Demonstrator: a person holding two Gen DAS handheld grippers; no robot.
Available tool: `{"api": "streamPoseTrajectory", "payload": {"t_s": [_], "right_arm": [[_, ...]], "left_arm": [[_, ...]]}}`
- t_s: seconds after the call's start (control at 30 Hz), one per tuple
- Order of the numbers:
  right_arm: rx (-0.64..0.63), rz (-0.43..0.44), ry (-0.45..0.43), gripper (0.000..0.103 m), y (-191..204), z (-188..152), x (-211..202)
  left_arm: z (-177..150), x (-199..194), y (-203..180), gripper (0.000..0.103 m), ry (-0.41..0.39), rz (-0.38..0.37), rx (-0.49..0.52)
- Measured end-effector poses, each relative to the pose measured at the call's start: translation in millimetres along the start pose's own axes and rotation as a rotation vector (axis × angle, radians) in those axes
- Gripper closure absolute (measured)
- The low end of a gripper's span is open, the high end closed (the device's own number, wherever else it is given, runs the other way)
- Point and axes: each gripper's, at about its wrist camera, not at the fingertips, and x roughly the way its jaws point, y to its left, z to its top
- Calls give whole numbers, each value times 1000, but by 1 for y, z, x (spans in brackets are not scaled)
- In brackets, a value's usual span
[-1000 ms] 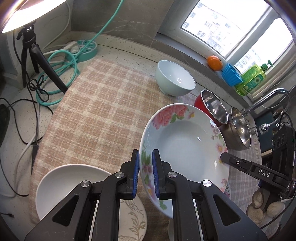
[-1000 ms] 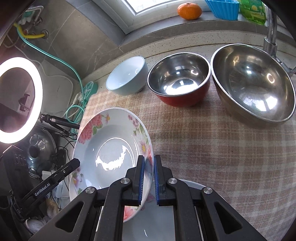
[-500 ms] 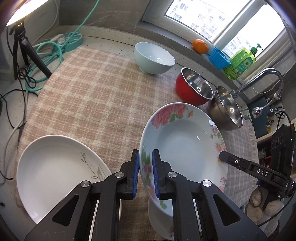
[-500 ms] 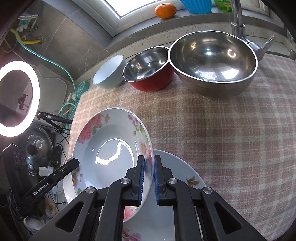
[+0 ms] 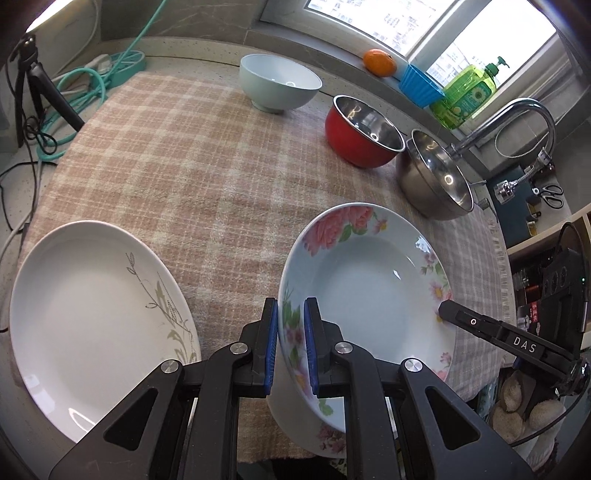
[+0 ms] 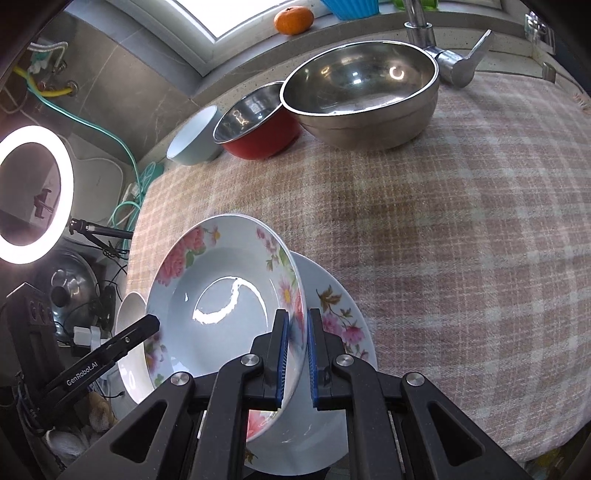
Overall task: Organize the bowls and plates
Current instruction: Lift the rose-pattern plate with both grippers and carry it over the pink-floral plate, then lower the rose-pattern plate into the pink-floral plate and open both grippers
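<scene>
I hold the deep white plate with pink flowers [image 5: 369, 295] by both rims — left gripper [image 5: 290, 345] and right gripper [image 6: 295, 354] clamp it, above the checked cloth [image 5: 184, 155].

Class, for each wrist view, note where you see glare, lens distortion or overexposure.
Left wrist view: the window is blown out white, the fisheye bends the checked cloth, and small glints sit on the floral plate. Right wrist view: the ring light is overexposed, with a bright curved reflection on the plate and highlights in the steel bowl.

bright daylight from the window [image 5: 424, 33], ring light [image 6: 31, 194] glaring, fisheye-curved edges.
</scene>
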Motion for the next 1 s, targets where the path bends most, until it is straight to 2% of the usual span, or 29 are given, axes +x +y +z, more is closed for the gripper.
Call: {"api": "streamPoseTrajectory", "payload": {"t_s": [0.63, 1.0], "right_arm": [[13, -32, 6, 94, -16, -28, -2], [14, -45, 3, 94, -18, -34, 2]], "left_arm": [[-26, 10, -10, 91, 37, 26, 48], [-33, 16, -9, 91, 48, 26, 40]]}}
